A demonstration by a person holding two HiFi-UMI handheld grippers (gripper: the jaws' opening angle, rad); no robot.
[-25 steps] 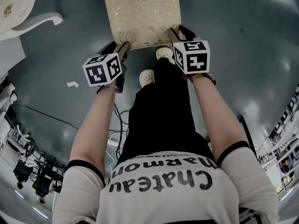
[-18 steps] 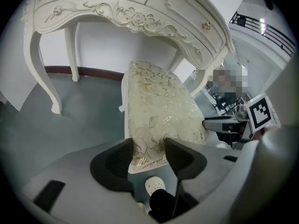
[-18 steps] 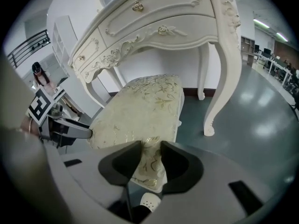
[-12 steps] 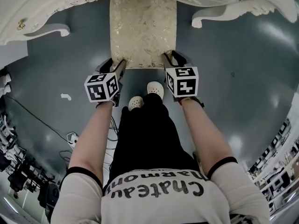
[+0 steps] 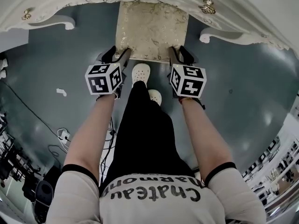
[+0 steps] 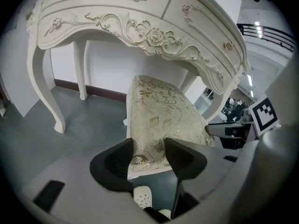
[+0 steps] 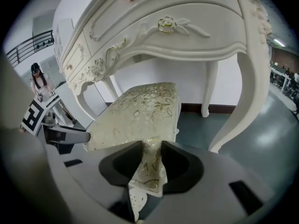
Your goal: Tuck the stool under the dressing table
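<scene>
Your left fingers clamp the stool corner, right fingers just tightened likewise | risk: stool catches table leg ahead, slips free.

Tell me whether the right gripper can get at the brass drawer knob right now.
Probably not yet: the right gripper is clamped on a corner of the stool. Once released, the knob on the dressing table looks unobstructed above it.
</scene>
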